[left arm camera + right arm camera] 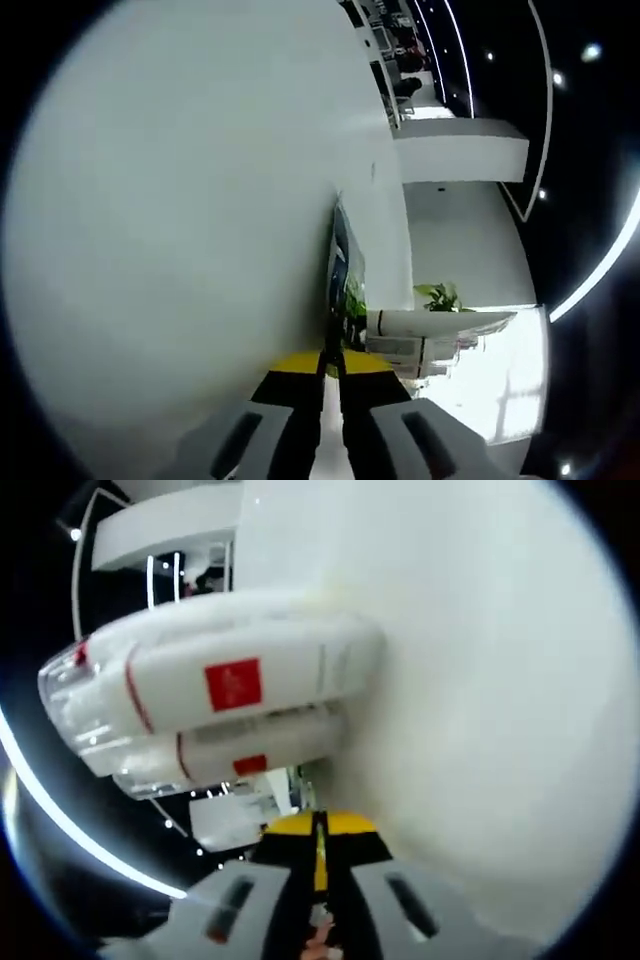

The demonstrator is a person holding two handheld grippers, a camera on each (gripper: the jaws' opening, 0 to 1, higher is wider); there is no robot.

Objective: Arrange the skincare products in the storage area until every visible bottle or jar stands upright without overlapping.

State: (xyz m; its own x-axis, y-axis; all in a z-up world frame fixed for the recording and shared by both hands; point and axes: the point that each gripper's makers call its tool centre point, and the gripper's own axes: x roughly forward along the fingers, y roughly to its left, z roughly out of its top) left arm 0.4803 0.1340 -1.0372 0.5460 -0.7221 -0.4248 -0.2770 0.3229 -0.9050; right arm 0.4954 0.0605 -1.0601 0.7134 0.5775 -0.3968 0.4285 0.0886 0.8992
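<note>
Two white bottles (220, 695) with clear caps lie stacked on the white table (500, 680), just ahead of the right hand-held gripper (320, 865), jaws together, empty. Likely light, rigid, slick; grasp mid-body

Left gripper view: rolled sideways, low over a plain white tabletop (180, 230), facing distant white bottles with red bands (425, 335). Right gripper view: also rolled, very near those bottles (215, 685). Shared: tabletop (500, 700), bottles, dark background with light strips.
</note>
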